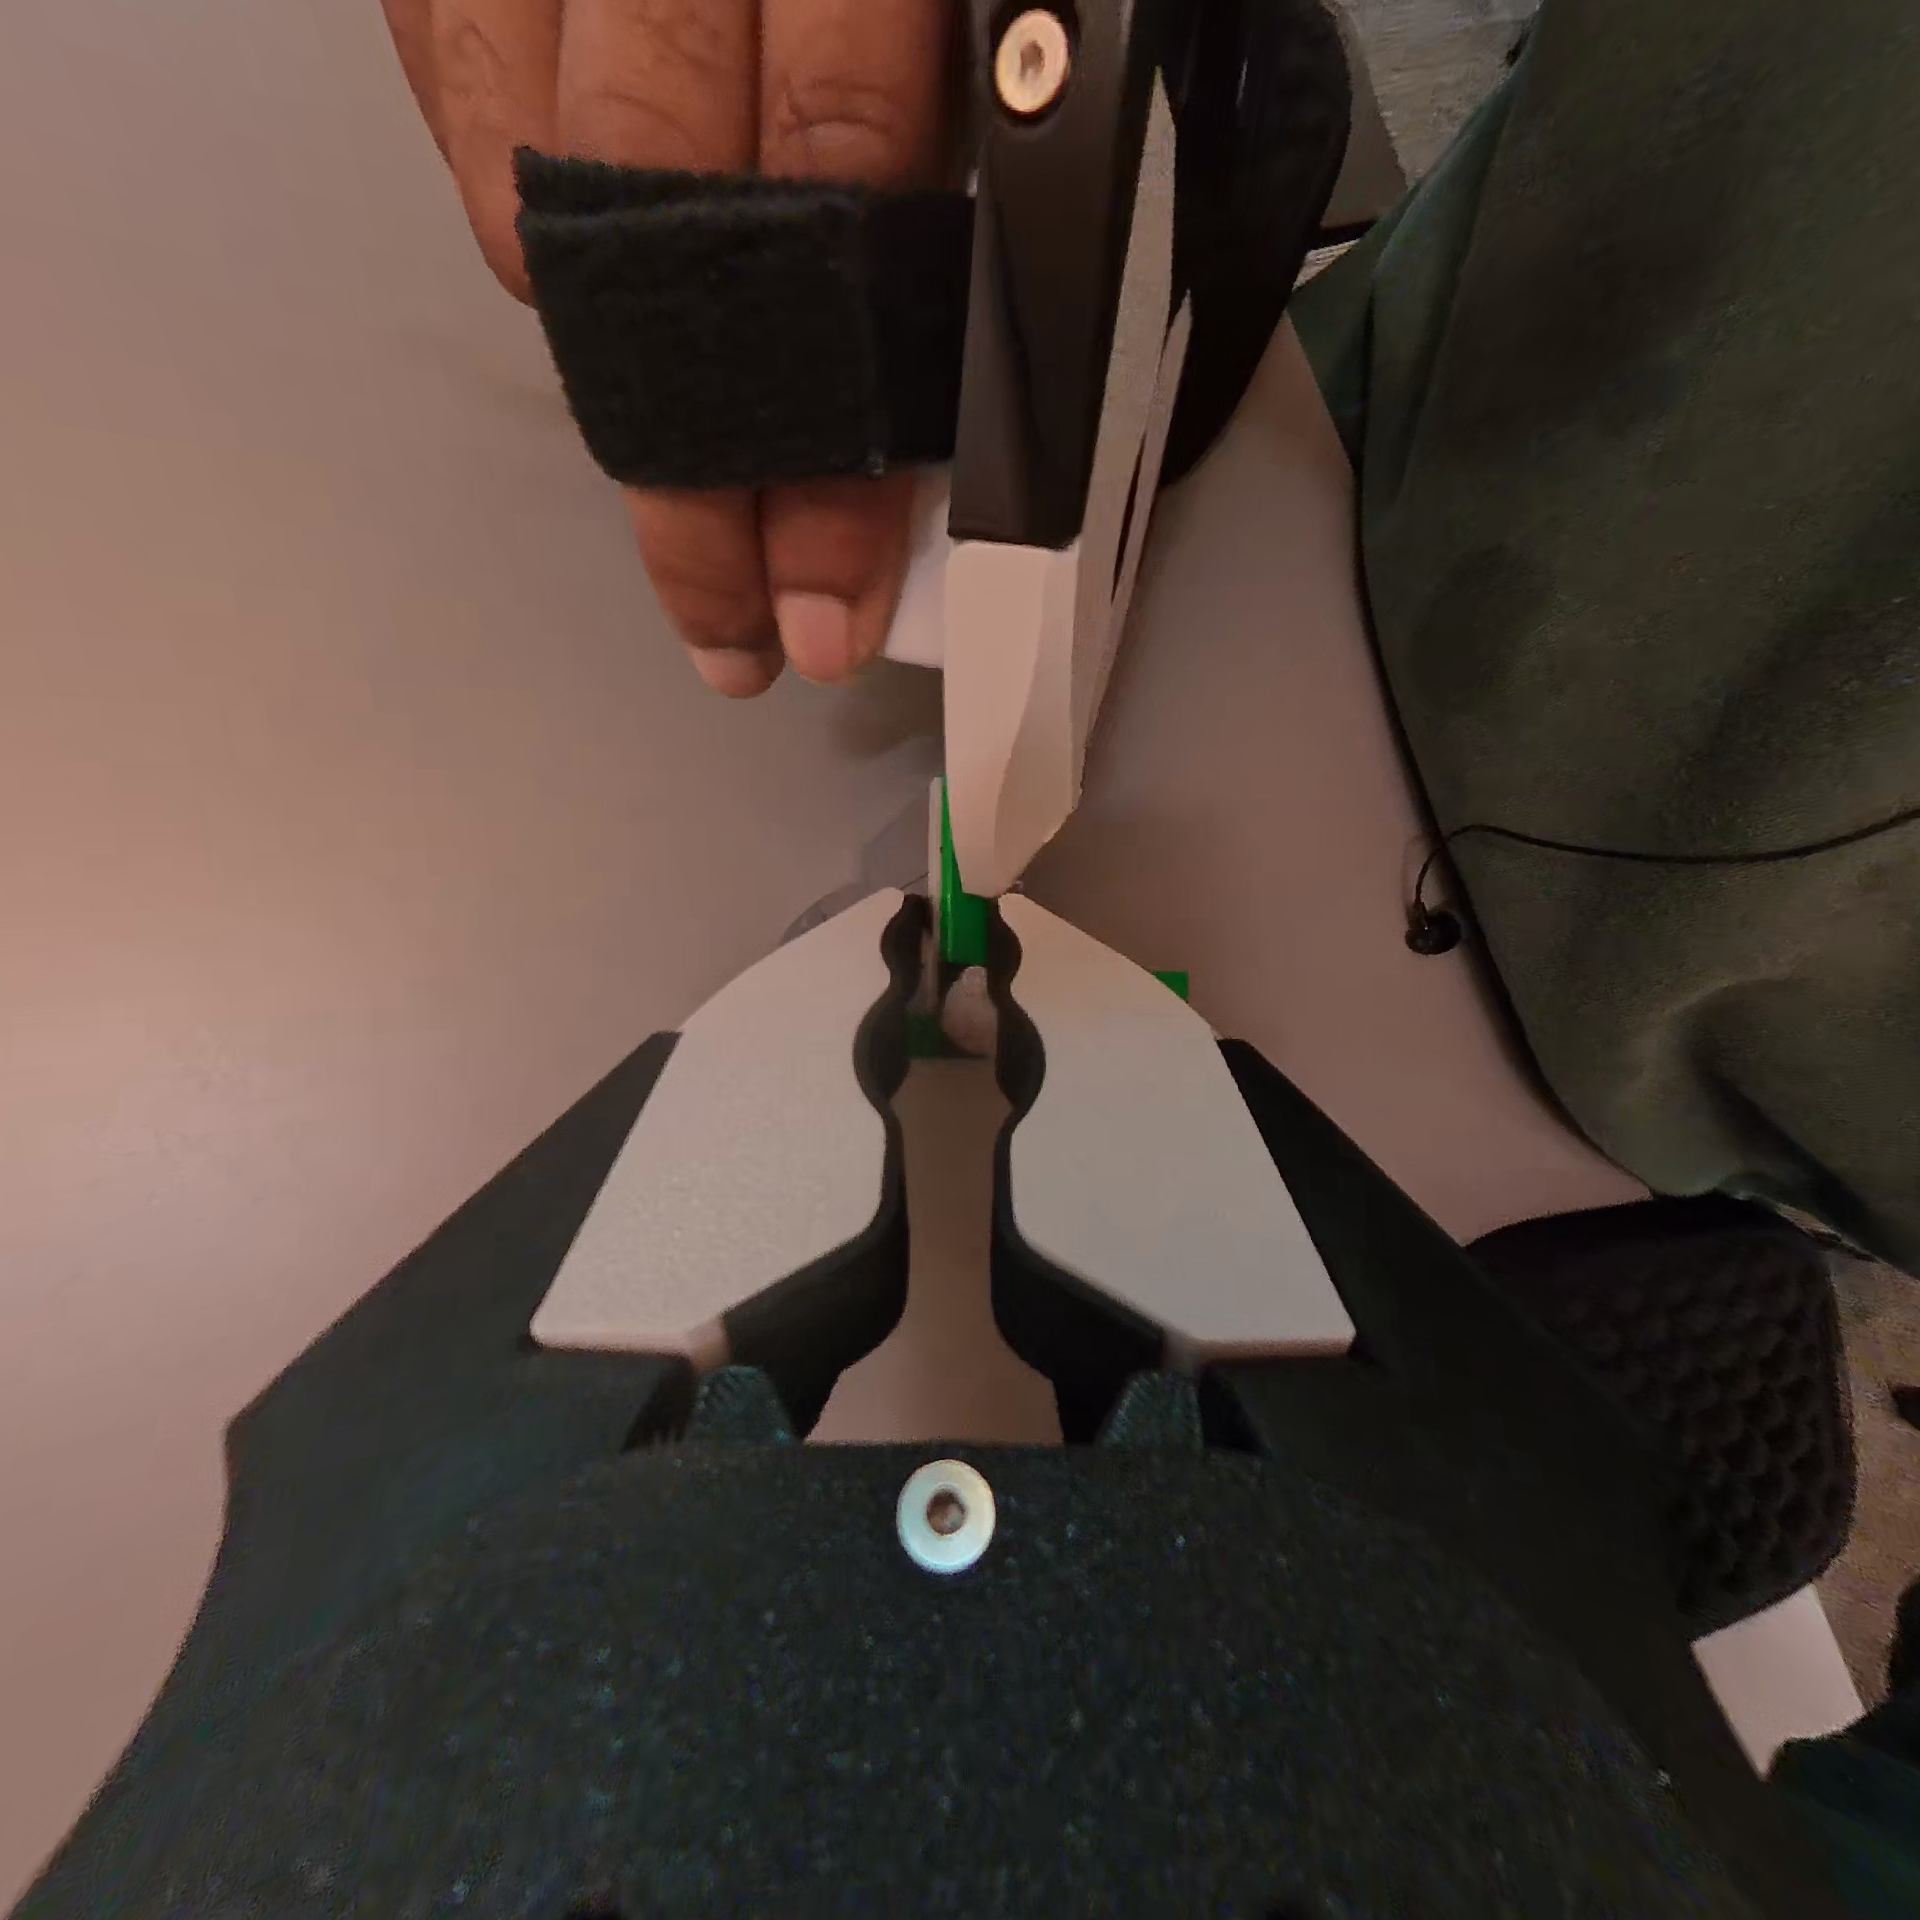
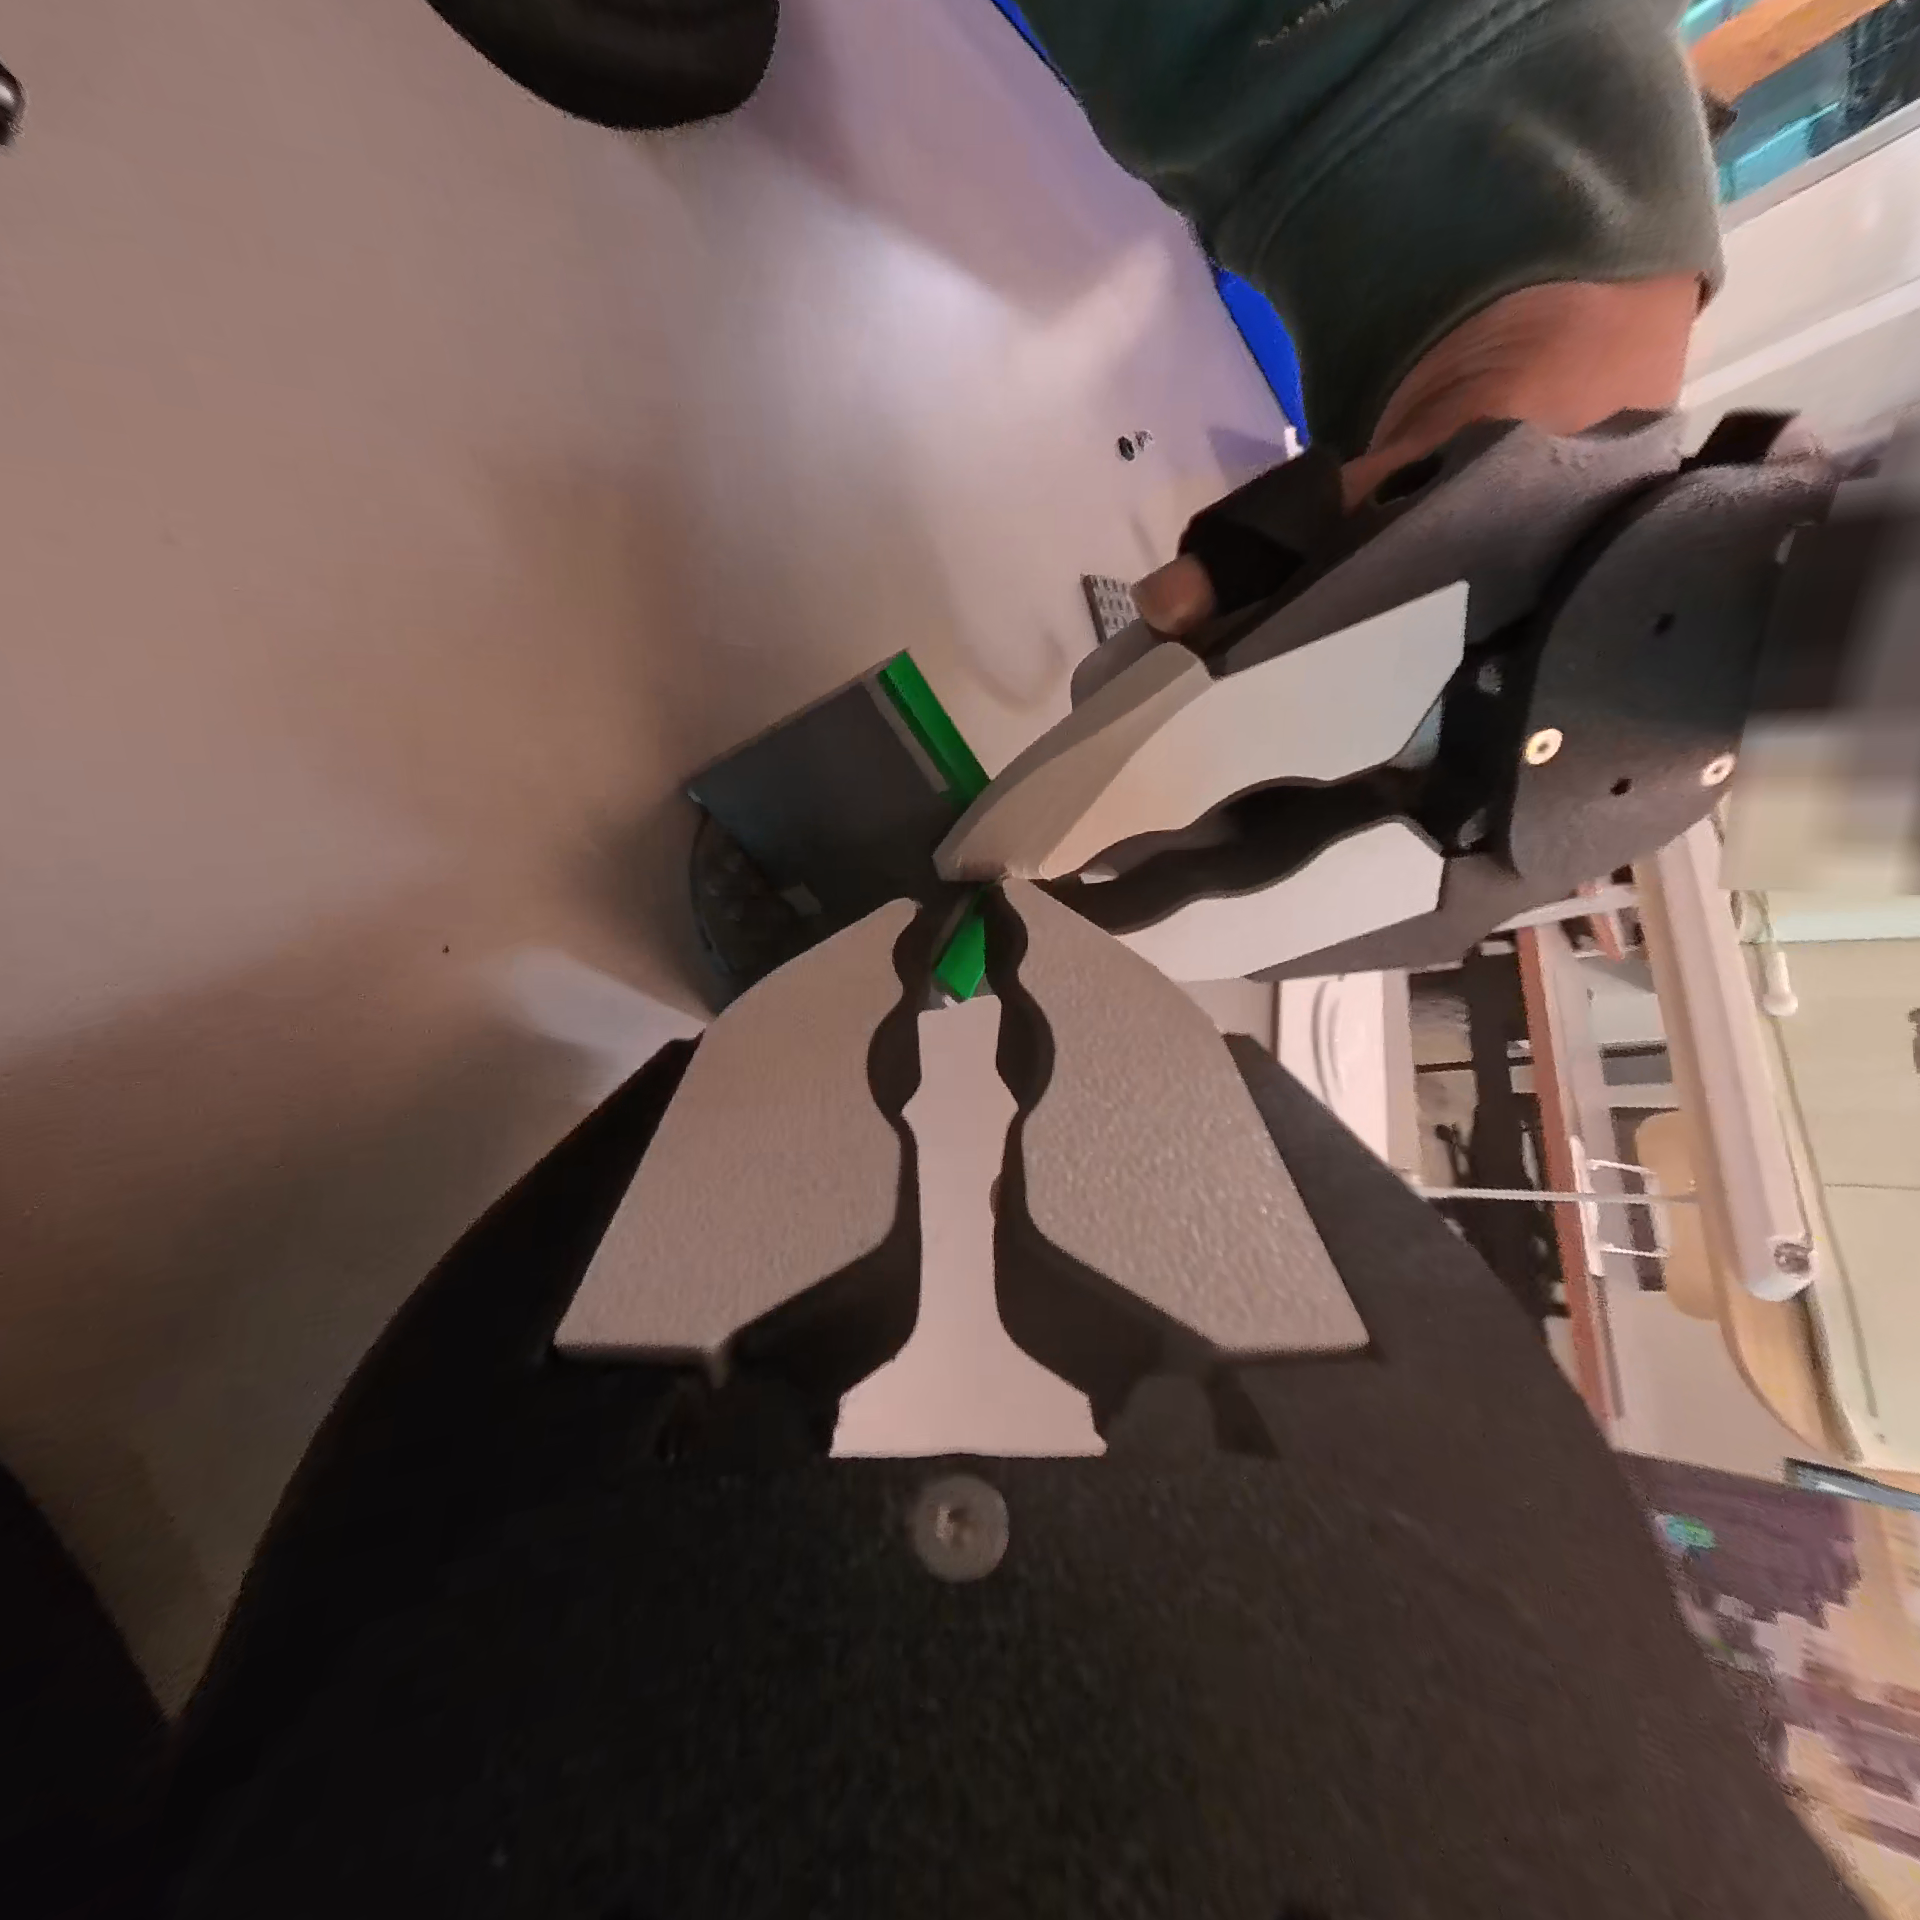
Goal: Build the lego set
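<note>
A small lego assembly of green point(image 2: 961, 961) and dark grey point(image 2: 831, 774) plates is held just above the white table point(image 2: 312, 520). A dark round part point(image 2: 727, 904) sits under it. My right gripper point(image 2: 958, 914) is shut on the green plate's edge. My left gripper point(image 2: 971, 868) comes in from the right, shut on the same assembly. In the left wrist view my left gripper point(image 1: 951, 920) is shut on the green piece point(image 1: 961, 925), and my right gripper point(image 1: 1003, 868) reaches down from above, its tips touching that piece. Most of the assembly is hidden by the fingers.
A small grey studded plate point(image 2: 1110, 603) lies on the table behind the left hand. A blue object point(image 2: 1262, 343) is at the table's far edge. The person's green sleeve point(image 1: 1662, 623) and a black mesh pad point(image 1: 1662, 1403) are on the right. A thin black cable point(image 1: 1429, 930) hangs there. Left and right tips are no more than a few centimetres apart.
</note>
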`<state>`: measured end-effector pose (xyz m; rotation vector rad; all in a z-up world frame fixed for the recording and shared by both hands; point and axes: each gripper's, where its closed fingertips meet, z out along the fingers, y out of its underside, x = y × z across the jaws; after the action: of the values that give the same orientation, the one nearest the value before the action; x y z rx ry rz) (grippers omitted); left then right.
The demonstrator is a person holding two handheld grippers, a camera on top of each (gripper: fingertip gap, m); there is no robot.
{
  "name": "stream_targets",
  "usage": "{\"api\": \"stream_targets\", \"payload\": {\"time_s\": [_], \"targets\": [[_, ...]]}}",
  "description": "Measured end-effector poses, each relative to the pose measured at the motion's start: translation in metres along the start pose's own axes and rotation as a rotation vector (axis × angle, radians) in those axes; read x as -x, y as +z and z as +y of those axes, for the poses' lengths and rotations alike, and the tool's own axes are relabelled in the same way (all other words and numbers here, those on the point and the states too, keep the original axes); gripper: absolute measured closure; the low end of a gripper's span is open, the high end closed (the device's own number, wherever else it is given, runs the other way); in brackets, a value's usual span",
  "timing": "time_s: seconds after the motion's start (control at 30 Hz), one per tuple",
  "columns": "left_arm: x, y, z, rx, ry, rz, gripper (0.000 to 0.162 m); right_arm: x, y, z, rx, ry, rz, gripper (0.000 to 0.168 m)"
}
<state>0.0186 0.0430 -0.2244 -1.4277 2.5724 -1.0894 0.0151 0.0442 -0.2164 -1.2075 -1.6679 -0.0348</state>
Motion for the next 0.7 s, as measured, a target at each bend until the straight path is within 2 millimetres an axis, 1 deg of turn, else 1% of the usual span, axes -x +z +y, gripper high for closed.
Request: {"api": "stream_targets", "payload": {"time_s": [0.1,0.2,0.27,0.37,0.47,0.53,0.6,0.7], "targets": [[-0.001,-0.004,-0.004,-0.036,0.016,-0.074,0.148,0.0,-0.001,-0.001,-0.009,0.055,-0.006,0.159],[-0.003,-0.012,-0.009,-0.093,0.039,-0.175,0.145,0.003,0.0,-0.002,-0.016,0.112,-0.011,0.149],[-0.005,-0.019,-0.01,-0.121,0.045,-0.243,0.146,-0.001,-0.001,-0.003,-0.023,0.158,0.0,0.147],[-0.004,-0.032,-0.011,-0.163,0.028,-0.393,0.147,-0.009,-0.009,-0.009,-0.063,0.282,0.007,0.144],[-0.005,-0.041,-0.009,-0.216,0.002,-0.524,0.152,-0.017,-0.016,-0.009,-0.085,0.471,0.017,0.144],[-0.006,-0.041,-0.005,-0.238,-0.034,-0.574,0.154,-0.022,-0.018,-0.007,-0.098,0.609,0.019,0.148],[-0.007,-0.037,-0.005,-0.272,-0.078,-0.582,0.155,-0.021,-0.015,-0.006,-0.101,0.737,-0.009,0.15],[-0.005,-0.03,-0.005,-0.307,-0.145,-0.565,0.158,-0.016,-0.01,-0.006,-0.105,0.855,-0.045,0.151]]}}
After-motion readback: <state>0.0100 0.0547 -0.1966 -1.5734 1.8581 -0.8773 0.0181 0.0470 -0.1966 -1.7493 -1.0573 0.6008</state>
